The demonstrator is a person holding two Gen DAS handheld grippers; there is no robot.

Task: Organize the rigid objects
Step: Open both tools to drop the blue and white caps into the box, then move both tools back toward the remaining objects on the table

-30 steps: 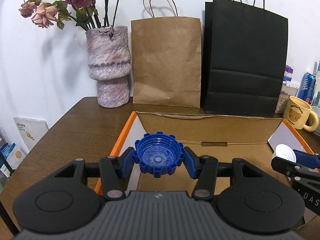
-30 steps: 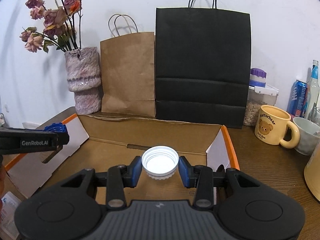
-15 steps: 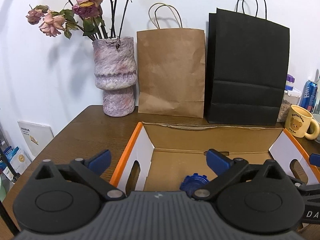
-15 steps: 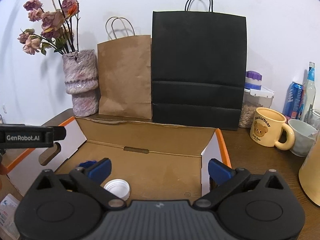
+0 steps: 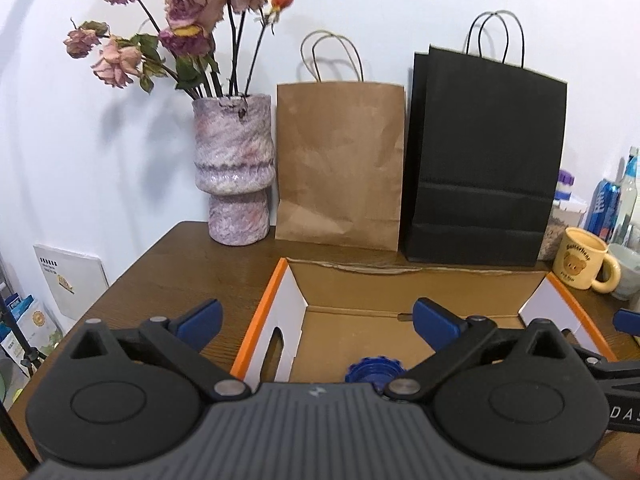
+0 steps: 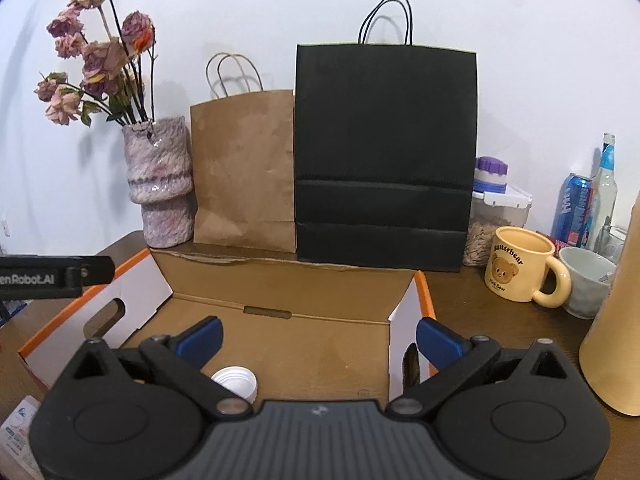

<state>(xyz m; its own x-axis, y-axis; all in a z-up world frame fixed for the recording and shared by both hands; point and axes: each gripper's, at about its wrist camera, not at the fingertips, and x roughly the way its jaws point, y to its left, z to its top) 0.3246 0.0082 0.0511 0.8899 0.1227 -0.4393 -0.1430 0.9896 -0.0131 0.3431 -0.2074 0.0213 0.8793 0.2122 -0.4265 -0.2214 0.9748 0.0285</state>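
Note:
An open cardboard box [image 5: 280, 304] with orange edges and white flaps sits on the wooden table; it also fills the lower half of the right wrist view [image 6: 404, 320]. A blue ribbed cap [image 5: 372, 370] lies on the box floor, half hidden by my left gripper's body. My left gripper [image 5: 318, 320] hangs above the box with its jaws wide open and empty. A white cap [image 6: 236, 382] lies on the box floor at the lower left of the right wrist view. My right gripper [image 6: 318, 338] is wide open and empty above it.
Along the back wall stand a vase of dried roses [image 5: 234, 176], a brown paper bag [image 5: 340, 164] and a black paper bag [image 5: 484, 160]. A yellow bear mug [image 6: 520, 264], a grey cup [image 6: 586, 280], a can, a bottle and a food jar crowd the right side.
Both grippers opened wide and let go of their caps: the blue cap and the white cap dropped onto the box floor. Both grippers rose and drew back a little.

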